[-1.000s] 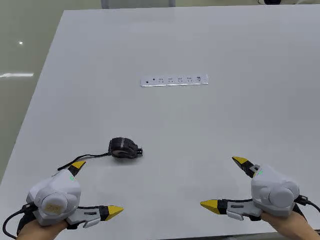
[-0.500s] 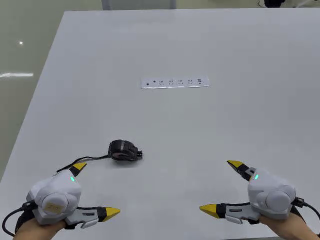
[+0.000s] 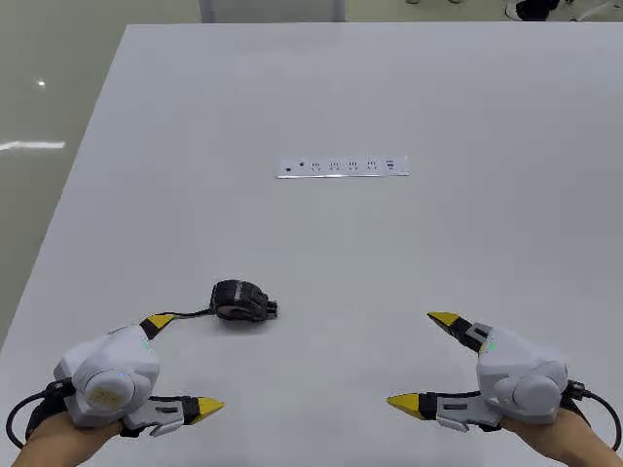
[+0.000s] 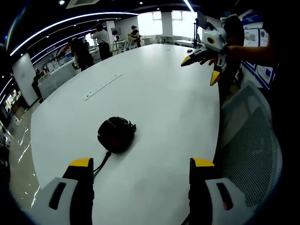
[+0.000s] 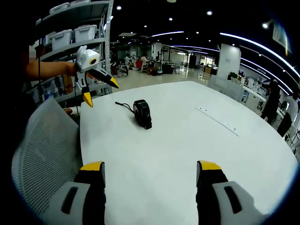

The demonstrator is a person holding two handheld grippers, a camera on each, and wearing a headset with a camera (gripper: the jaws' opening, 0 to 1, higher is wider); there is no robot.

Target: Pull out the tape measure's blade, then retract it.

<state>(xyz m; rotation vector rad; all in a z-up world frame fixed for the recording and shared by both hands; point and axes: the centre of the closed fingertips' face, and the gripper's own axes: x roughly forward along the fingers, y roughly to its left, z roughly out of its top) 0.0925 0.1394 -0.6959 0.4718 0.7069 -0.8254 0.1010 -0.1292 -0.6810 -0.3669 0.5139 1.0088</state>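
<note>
Both grippers have crept nearer the tape measure (image 3: 240, 300), lying on the table (image 3: 389, 243) just ahead of my left gripper (image 3: 184, 362); my right gripper (image 3: 422, 359) waits well apart, both spread wide, ready to grip it

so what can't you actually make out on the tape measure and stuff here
- Black round tape measure: blade tip and lock too small in the head view, lost in the dark case in both gripper views.
- Its thin black cord: end hidden behind the left tongs in the head view.
- White socket strip: markings too small to read in the head view.
</note>
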